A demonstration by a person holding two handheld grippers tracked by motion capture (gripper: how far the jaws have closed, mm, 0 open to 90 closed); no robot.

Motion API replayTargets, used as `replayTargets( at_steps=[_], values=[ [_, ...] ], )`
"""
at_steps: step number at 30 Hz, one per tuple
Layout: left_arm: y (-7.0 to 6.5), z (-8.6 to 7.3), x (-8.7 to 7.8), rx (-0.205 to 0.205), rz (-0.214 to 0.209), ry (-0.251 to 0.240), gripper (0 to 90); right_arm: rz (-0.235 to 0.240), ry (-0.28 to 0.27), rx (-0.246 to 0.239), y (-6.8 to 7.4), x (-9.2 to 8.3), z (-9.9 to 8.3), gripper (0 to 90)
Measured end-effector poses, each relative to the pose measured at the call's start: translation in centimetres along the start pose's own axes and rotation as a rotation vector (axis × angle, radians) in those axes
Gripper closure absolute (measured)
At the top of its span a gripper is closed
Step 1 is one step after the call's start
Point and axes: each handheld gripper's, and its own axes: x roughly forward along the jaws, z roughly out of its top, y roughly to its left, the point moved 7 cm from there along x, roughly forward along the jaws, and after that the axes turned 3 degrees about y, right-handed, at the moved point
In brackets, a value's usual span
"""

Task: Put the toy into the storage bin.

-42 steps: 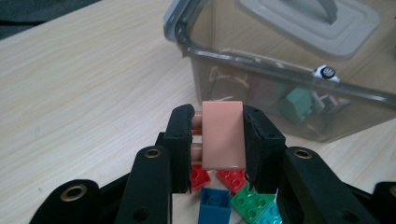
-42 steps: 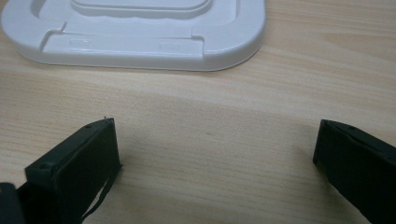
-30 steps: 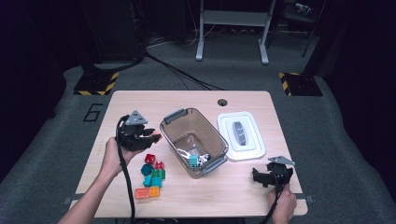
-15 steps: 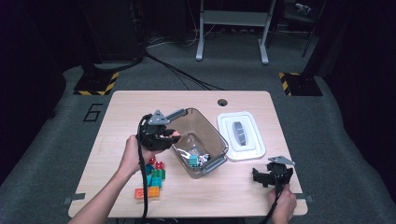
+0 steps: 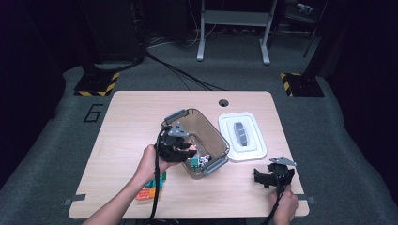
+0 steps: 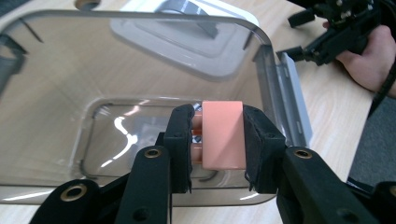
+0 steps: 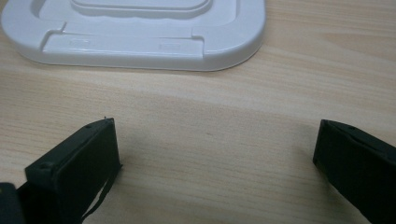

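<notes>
Over the near left corner of the clear plastic bin [image 5: 211,136], in the high view: left gripper [image 5: 180,151], held in a hand [image 5: 151,161], with fingers [image 6: 180,133] clamped on a salmon-pink block [image 6: 223,134]. Seen along those fingers in the left gripper view: block upright between the two black pads, pressed on both sides, hanging above the bin's open mouth and clear of its floor. Beneath it, on the bin floor, small pieces, too blurred through the plastic to name there; in the high view, a teal block [image 5: 194,161] and a pale piece beside it at the bin's near end. Grey latch [image 6: 292,100] folded out on the bin's right wall.

Just right of the bin on the wooden counter [image 5: 126,122]: white lid [image 5: 241,136], flat, grey handle up, touching or nearly touching the bin's rim; cannot tell which. Near the counter's front left, under the left forearm: a small cluster of toy blocks [image 5: 150,190], orange, green and red, partly hidden.

Near the front right corner: right gripper [image 5: 272,177], resting low over the counter, held from below by the other hand [image 5: 284,206]. Fingers [image 7: 77,163] spread wide, nothing between them but bare wood, lid edge [image 7: 135,39] just ahead of them. Well apart from the bin and from the left gripper.
</notes>
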Motion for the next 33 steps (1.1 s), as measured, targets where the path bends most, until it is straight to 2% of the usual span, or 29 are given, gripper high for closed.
replayTargets(
  at_steps=[5,13,23,28,33],
  values=[
    [-0.9,-0.5,0.8,0.000,-0.032,0.025,66.1,0.000,0.000,0.000,0.0,0.0,0.0,0.0],
    [-1.4,-1.0,1.3,-0.015,-0.067,0.044,66.1,0.000,0.000,0.001,0.0,0.0,0.0,0.0],
    [-1.2,-1.3,1.3,-0.025,-0.064,0.055,65.0,0.000,0.000,0.001,0.0,0.0,0.0,0.0],
    [-1.0,-1.5,1.3,-0.035,-0.063,0.057,57.2,0.000,0.000,0.000,0.0,0.0,0.0,0.0],
    [-0.5,-1.8,0.5,-0.046,-0.027,0.042,42.3,0.000,0.000,0.000,0.0,0.0,0.0,0.0]
  ],
)
